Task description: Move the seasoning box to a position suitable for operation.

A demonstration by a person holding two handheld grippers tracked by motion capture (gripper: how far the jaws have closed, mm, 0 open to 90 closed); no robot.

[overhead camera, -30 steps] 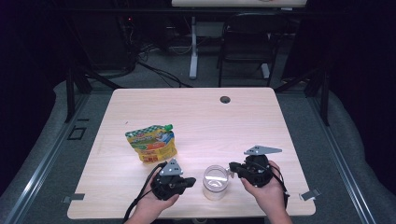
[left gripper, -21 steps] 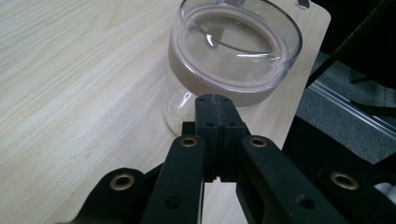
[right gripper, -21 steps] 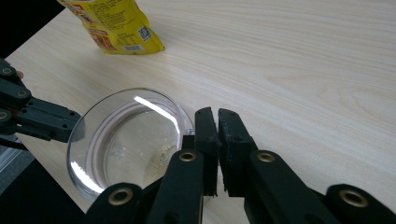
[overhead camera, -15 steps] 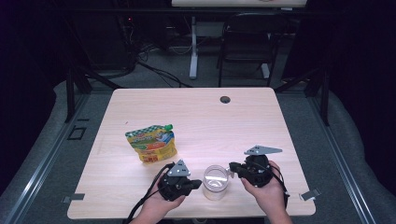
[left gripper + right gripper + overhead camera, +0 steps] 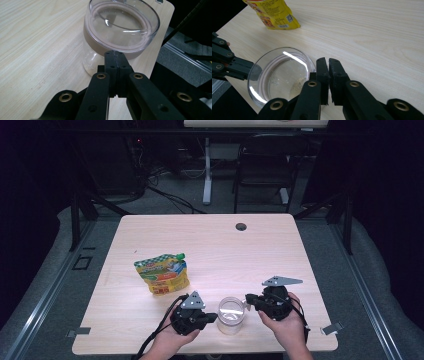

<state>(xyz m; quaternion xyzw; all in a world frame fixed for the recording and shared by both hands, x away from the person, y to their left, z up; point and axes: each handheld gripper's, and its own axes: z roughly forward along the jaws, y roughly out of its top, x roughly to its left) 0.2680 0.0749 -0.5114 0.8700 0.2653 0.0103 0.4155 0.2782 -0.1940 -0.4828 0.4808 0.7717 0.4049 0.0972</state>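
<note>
A clear glass jar [image 5: 231, 315] with no lid stands near the table's front edge, between my two grippers. My left gripper [image 5: 214, 316] is shut, its tip against the jar's left side; in the left gripper view the closed jaws [image 5: 113, 53] reach the jar [image 5: 122, 25] just under its rim. My right gripper [image 5: 247, 301] is shut and empty, at the jar's right. In the right gripper view its jaws [image 5: 328, 62] stand beside the rim of the jar [image 5: 282, 75], nothing between them. A yellow spouted pouch [image 5: 162, 276] stands farther left.
The light wooden table [image 5: 210, 250] has a dark cable hole [image 5: 241, 226] near its far edge. The pouch [image 5: 272, 12] stands beyond the jar in the right gripper view, with the left gripper [image 5: 227, 62] at the far side. A chair [image 5: 262, 165] stands behind the table.
My left gripper has slid a little to the right, up to the jar's side. The right gripper, the jar and the pouch have stayed put.
</note>
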